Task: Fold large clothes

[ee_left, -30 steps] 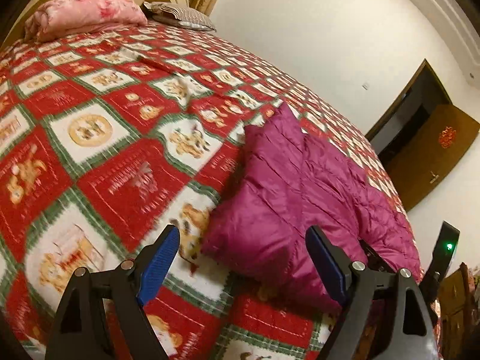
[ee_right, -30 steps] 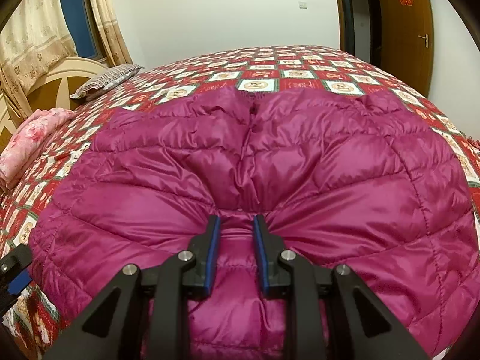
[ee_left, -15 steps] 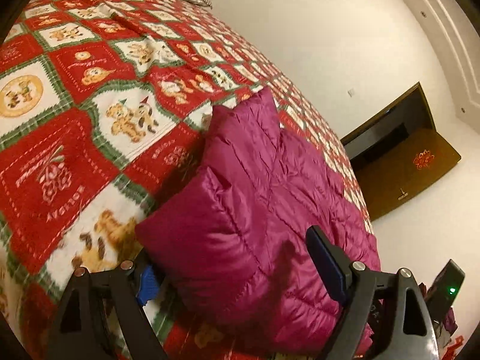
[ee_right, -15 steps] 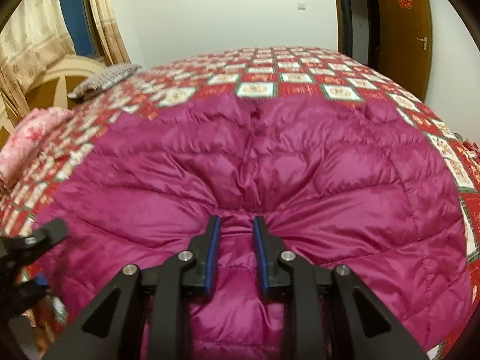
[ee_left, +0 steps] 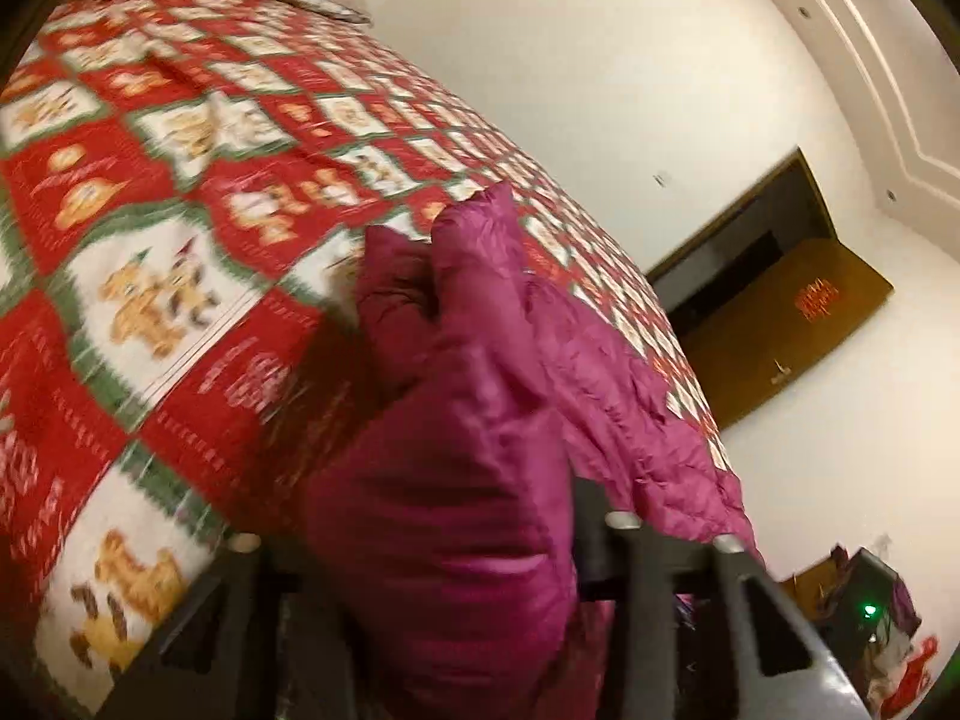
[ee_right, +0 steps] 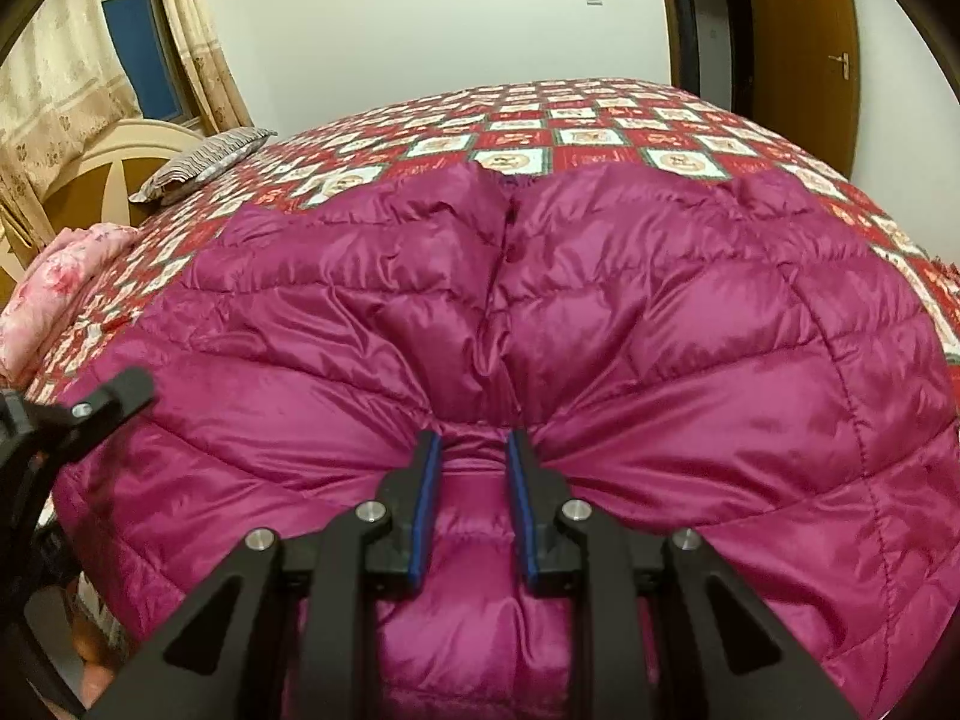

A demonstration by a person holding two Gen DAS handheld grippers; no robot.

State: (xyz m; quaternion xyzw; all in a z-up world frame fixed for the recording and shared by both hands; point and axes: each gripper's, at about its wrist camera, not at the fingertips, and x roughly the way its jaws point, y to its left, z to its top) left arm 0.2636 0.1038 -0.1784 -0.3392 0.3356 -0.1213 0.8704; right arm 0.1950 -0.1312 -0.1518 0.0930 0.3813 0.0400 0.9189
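Both grippers clamped the jacket [ee_right: 630, 324] at the bed's [ee_right: 600, 120] near edge, left gripper [ee_left: 432, 588] having just closed on puffy fabric, right gripper [ee_right: 471, 492] pinching shallow; slick fabric risked slipping out.

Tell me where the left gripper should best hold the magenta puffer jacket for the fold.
Its outer side edge, from the bed's near side, low along the quilt. The left gripper has just been closing on that puffy corner of the jacket, where padding bunches graspably. The right gripper pinches the hem.

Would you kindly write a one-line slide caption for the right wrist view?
Right claw pinches the magenta down jacket spread on the patterned bedspread.
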